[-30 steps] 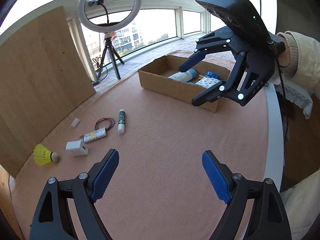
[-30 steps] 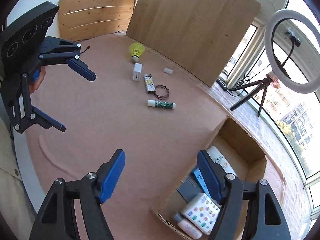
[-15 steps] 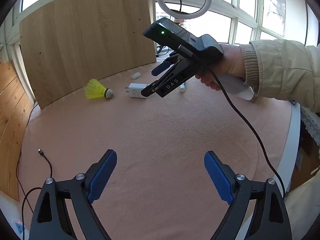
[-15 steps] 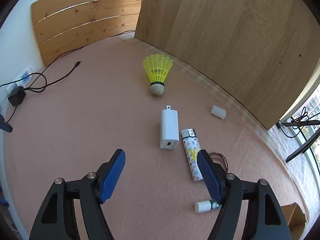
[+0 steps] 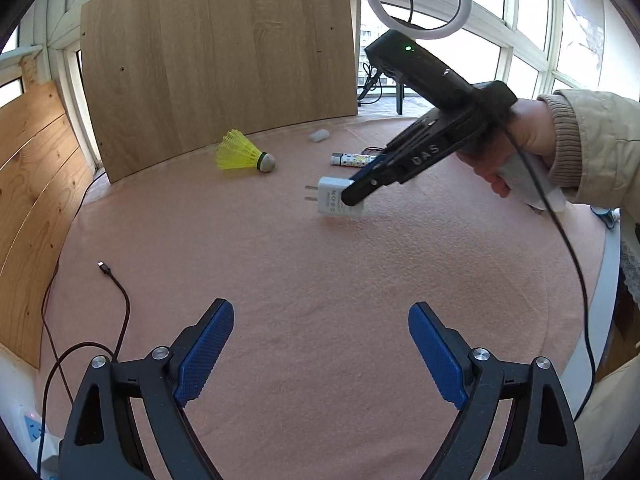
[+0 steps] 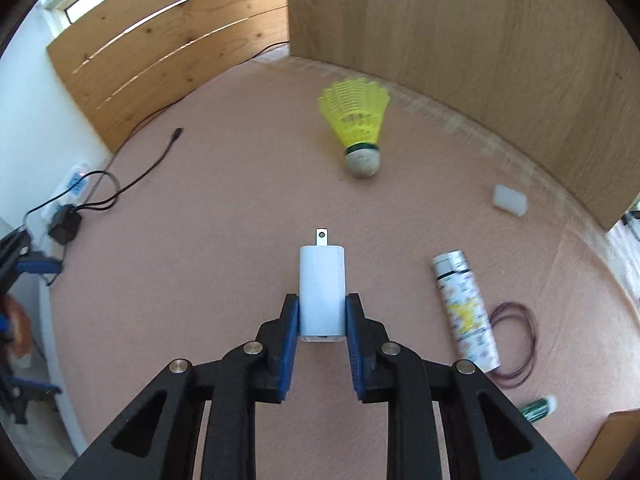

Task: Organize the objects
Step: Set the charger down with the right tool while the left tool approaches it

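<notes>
right gripper [image 6: 322,312] closing on the charger [image 6: 322,288], fingers [image 6: 290,320] pressed to both its sides, charger on the counter [image 6: 240,200] near the shuttlecock [image 6: 356,128]. left gripper [image 5: 320,344] spread wide, empty. advice: lift straight up, prongs clear of the lighter [image 6: 466,312].

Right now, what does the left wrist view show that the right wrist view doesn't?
Only the left wrist view: the ring light at the window, the person's hand and sleeve holding the right hand-held gripper, and the left hand-held gripper open over bare mat.

Only the right wrist view: the hair tie, the green-capped tube, a power strip, and both blue pads closing against the charger's sides.

Both: white charger, yellow shuttlecock, patterned lighter, small white block, pink mat, wood panel.
</notes>
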`<state>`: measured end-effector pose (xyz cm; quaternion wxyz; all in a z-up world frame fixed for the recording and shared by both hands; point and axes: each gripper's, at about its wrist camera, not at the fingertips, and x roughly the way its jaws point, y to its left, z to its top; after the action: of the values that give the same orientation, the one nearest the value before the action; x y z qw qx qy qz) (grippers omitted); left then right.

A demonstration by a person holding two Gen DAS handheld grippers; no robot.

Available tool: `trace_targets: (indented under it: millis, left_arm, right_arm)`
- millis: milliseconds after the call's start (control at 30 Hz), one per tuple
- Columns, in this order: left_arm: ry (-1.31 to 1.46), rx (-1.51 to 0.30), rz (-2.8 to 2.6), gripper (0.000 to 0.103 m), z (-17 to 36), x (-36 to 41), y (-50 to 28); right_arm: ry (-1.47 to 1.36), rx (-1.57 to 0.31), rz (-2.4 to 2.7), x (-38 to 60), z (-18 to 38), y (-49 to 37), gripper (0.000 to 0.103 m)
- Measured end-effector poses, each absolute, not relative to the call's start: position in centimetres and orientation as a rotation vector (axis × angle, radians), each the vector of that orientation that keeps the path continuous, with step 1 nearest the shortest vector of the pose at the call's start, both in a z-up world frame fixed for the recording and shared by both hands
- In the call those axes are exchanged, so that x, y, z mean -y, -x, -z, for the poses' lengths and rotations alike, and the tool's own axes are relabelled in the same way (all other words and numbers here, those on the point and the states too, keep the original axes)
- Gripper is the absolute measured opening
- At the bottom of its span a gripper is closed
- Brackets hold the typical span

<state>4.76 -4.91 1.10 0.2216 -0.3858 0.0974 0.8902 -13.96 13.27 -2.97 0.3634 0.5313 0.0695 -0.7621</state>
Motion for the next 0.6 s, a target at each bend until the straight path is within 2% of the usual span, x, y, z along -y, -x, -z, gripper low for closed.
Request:
trace_targets:
  millis: [67,167,233,300,367,400,467,600]
  left_arm:
    - [1.04,-0.296,-2.439,0.091,-0.8,4.7,-4.7]
    - [0.97,-0.315,-2.32,0.091,-0.2,4.0,-5.1]
    - [0.95,-0.336,-2.226,0.091,0.5,3.1,-5.3]
    - [0.964,-0.37,-2.166,0.091,1.4,2.0,-5.2]
    - [0.978,-0.397,-2.134,0.091,2.1,1.1,-5.1]
    - [0.982,-0.402,-2.126,0.091,2.3,0.7,-5.0]
    - [0.978,-0.4,-2.115,0.091,2.4,0.1,-4.9]
    - [0.946,-0.431,-2.1,0.091,2.7,-0.5,-4.9]
  right_arm:
    - [-1.402,-0.038,1.734,-13.0,3.3,11.8,0.02]
    - [-1.482,0.048,1.484,-12.6,5.0,9.2,0.02]
    - [-1.541,-0.052,1.437,-12.5,6.7,8.0,0.023]
    - [-1.517,-0.076,1.521,-13.3,6.4,7.9,0.032]
    - [-1.465,-0.243,1.69,-14.0,4.9,7.4,0.047]
    - [-1.43,-0.341,1.748,-14.0,4.3,6.8,0.05]
    - [-1.349,-0.464,1.77,-13.6,3.2,4.9,0.05]
    - [-1.23,-0.519,1.714,-12.1,2.7,1.4,0.05]
